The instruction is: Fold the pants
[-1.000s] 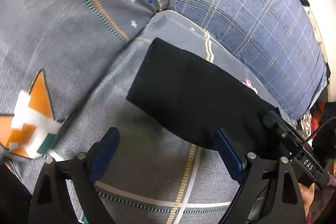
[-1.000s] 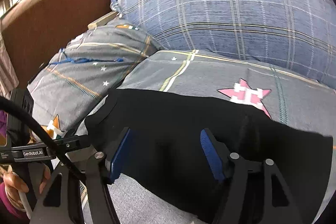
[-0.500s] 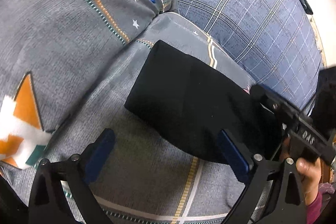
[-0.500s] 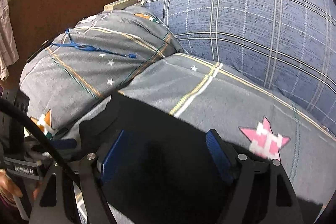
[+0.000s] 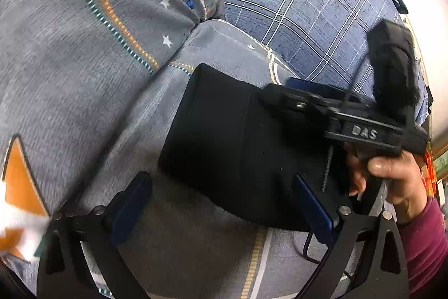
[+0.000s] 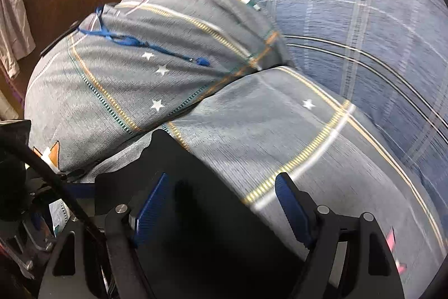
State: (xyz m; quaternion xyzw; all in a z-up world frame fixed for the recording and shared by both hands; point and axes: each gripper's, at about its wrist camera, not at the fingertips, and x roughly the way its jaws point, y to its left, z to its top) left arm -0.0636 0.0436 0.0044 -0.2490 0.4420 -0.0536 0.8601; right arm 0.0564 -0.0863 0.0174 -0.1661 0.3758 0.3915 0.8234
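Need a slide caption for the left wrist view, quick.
Open left gripper over folded black pants on grey bedding; right gripper alongside.

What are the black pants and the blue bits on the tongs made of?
The black pants look like soft matte cloth, maybe knit cotton: no shine, and they lie flat in a folded slab. The blue pads on the tongs look like rubber or plastic, with fine ridges along their faces. The tong arms look like hard black plastic with metal screws.

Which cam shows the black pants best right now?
Left wrist: the folded black pants show as a neat rectangle with far and left edges clear on the grey bedding. Right wrist shows only a dark, blurred near portion.
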